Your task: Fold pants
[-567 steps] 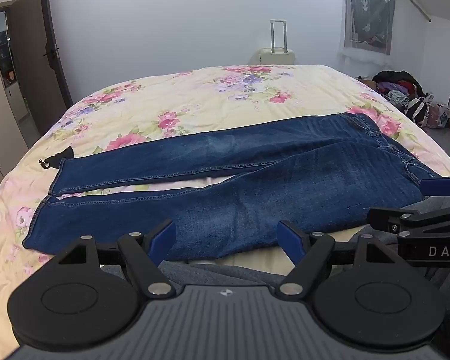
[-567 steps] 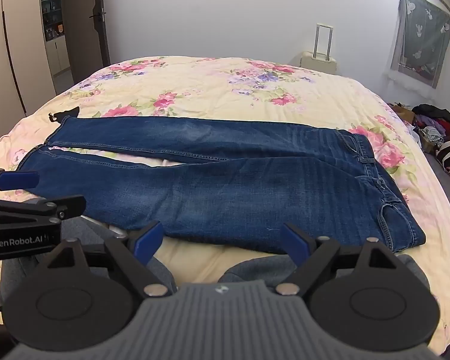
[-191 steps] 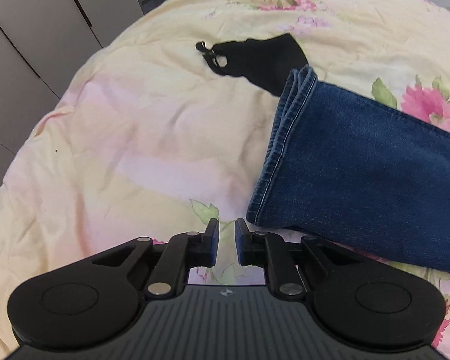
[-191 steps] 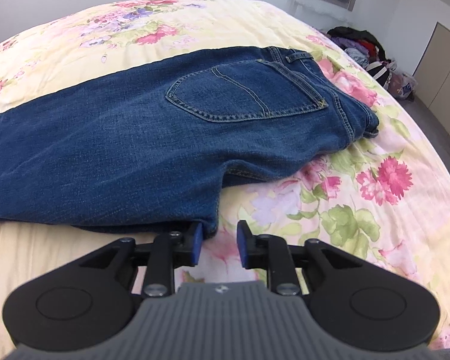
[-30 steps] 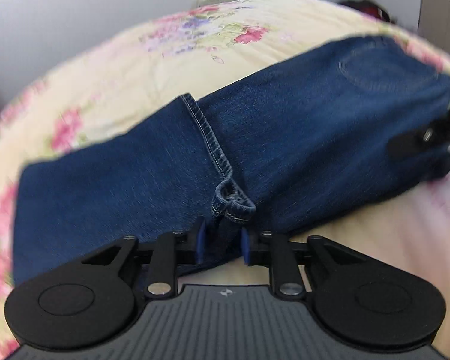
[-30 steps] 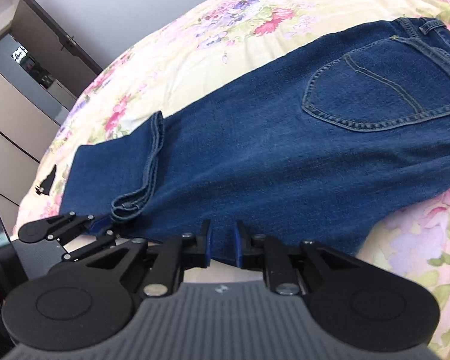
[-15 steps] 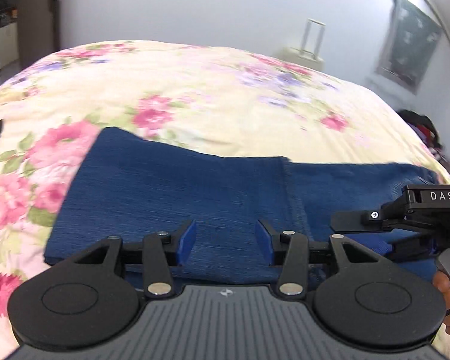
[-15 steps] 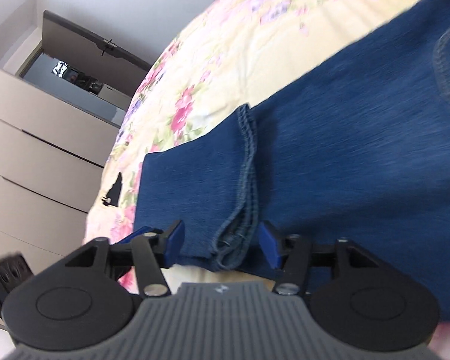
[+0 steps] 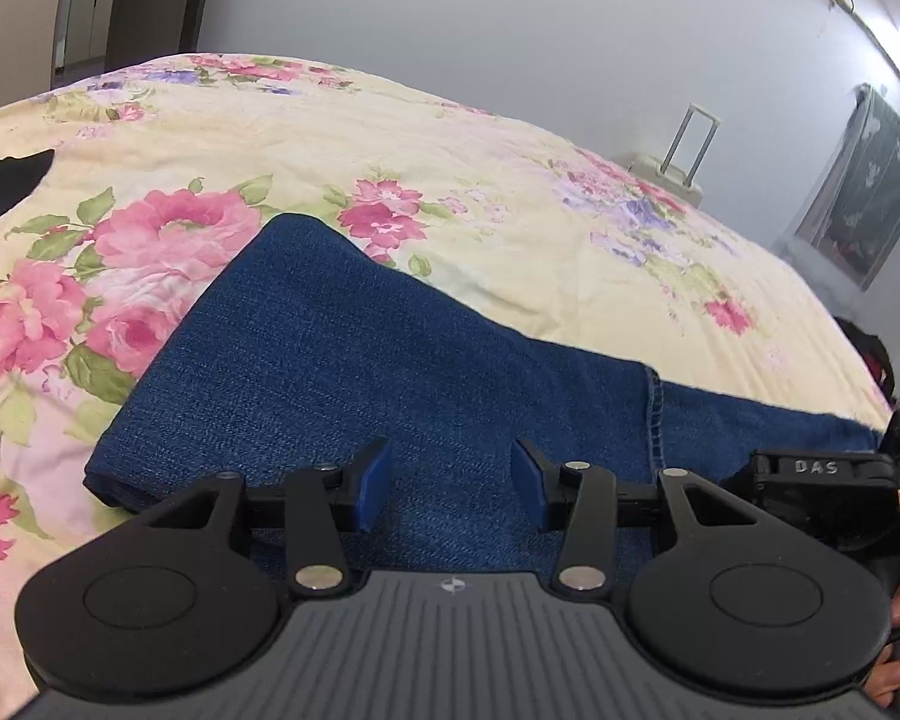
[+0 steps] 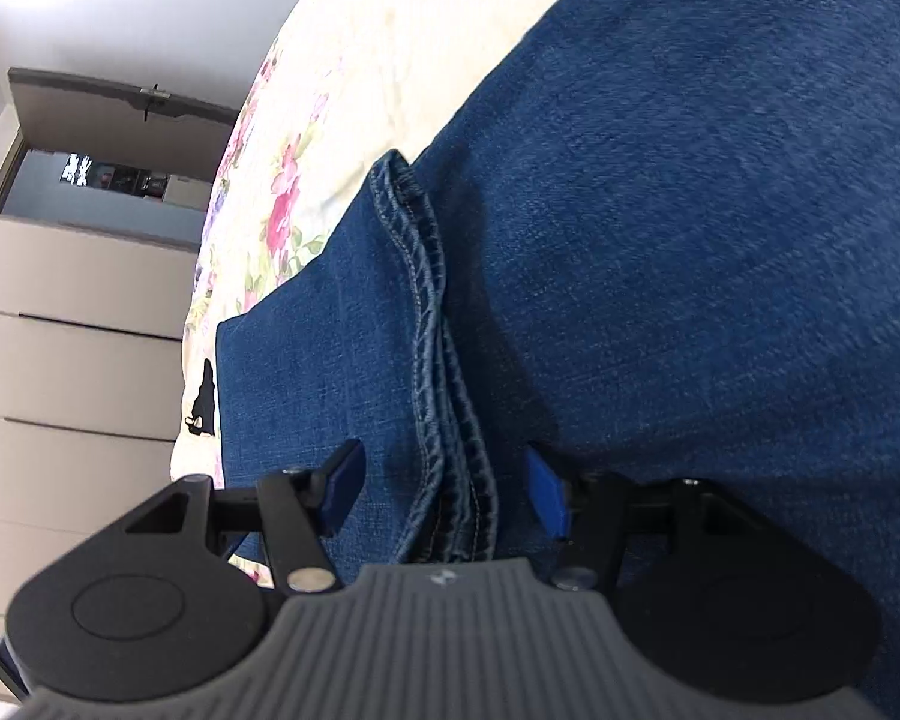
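Both grippers, closed on denim a second ago, are now off the cloth, their jaws having just been opening, the right easing back slightly. Left wrist view: left gripper (image 9: 450, 489) is held just above the jeans (image 9: 354, 372), blue pads spread, nothing pinched between them, denim seen only behind the gap. The jeans lie on the floral bedspread (image 9: 390, 138), already doubled, long axis running from the folded end at lower left across to the right, where the leg hem (image 9: 654, 414) crosses the upper layer. That folded end is judged nearer the left gripper and to its left; a next fold would likely bring it along the long axis toward the hem side. Part of the right gripper body (image 9: 822, 480) is seen at the right edge, beside the hem. Right wrist view: right gripper (image 10: 444, 495) is tilted down close over the hem (image 10: 432, 324), pads apart on either side of the stacked hem edges, not seen pressing them. Only this view shows the hem as bunched double edges running away from the fingers; only the left view shows the whole folded end and the bare bed beyond it. A small black item (image 10: 201, 402) lies on the bed, apart from the jeans.
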A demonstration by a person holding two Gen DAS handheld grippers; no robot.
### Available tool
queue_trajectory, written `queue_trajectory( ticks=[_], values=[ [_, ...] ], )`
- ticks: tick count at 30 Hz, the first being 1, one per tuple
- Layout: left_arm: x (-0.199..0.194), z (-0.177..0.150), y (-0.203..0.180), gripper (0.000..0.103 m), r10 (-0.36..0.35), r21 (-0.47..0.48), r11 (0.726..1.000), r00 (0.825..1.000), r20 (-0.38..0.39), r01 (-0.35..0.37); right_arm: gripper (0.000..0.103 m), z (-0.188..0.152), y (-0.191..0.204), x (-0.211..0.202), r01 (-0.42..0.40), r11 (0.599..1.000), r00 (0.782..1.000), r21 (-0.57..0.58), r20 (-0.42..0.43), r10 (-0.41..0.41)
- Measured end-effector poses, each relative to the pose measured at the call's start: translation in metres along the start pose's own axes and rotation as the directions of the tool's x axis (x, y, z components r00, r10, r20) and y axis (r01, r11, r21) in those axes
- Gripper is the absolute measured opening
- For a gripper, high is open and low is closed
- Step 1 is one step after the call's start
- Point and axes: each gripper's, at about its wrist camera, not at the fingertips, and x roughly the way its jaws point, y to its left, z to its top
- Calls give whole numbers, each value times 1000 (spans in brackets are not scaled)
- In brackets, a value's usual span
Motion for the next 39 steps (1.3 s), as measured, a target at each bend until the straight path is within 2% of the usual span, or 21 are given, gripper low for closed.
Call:
queue_trajectory(
  ticks=[2, 3, 4, 5, 7, 8, 11, 14, 18, 22, 26, 30, 33, 37, 39],
  values=[
    [-1, 0, 0, 53, 2, 5, 1000, 1000, 11, -2, 57, 3, 4, 4, -1, 1000, 1000, -12, 4, 1],
    [-1, -1, 0, 53, 9, 13, 1000, 1000, 14, -9, 51, 4, 6, 7, -3, 1000, 1000, -12, 8, 3],
    [-2, -2, 0, 53, 16, 17, 1000, 1000, 17, -16, 43, 5, 9, 11, 2, 1000, 1000, -12, 13, -1],
    [-2, -2, 2, 53, 24, 17, 1000, 999, 21, -24, 25, 5, 11, 13, 13, 1000, 1000, -10, 13, -13],
    [-3, -1, 6, 53, 39, -2, 999, 999, 29, -39, 17, 4, 17, 16, 28, 1000, 1000, -7, 14, -28],
    [-5, -1, 9, 53, 39, -17, 999, 999, 36, -38, 7, 3, 24, 15, 30, 999, 999, -27, 21, -29],
    [-14, 1, 18, 53, 49, -73, 996, 996, 78, -43, 2, 1, 62, 5, 68, 988, 996, -138, 67, -59],
    [-26, 4, 27, 53, 77, -136, 989, 988, 136, -59, 1, 3, 104, -9, 130, 963, 988, -235, 116, -105],
    [-40, 4, 39, 53, 81, -216, 976, 978, 191, -38, 1, 8, 162, -37, 186, 923, 974, -337, 186, -129],
    [-49, 5, 34, 53, 58, -201, 979, 973, 222, -13, 1, 16, 212, -74, 255, 878, 954, -405, 251, -161],
    [-49, 4, 23, 53, 11, -145, 989, 974, 226, 22, 1, 25, 241, -136, 351, 811, 920, -468, 332, -206],
    [-42, 0, 10, 53, -49, -94, 993, 981, 187, 68, 1, 38, 236, -202, 437, 777, 879, -453, 399, -261],
    [-38, -3, -1, 53, -96, -42, 994, 983, 157, 104, 1, 54, 201, -256, 510, 757, 836, -408, 442, -325],
    [-26, -8, -15, 53, -137, 24, 991, 986, 100, 135, 1, 76, 126, -297, 584, 765, 779, -271, 452, -435],
    [-20, -10, -20, 53, -142, 44, 989, 987, 73, 140, 1, 84, 68, -302, 600, 780, 763, -179, 419, -491]
  ],
)
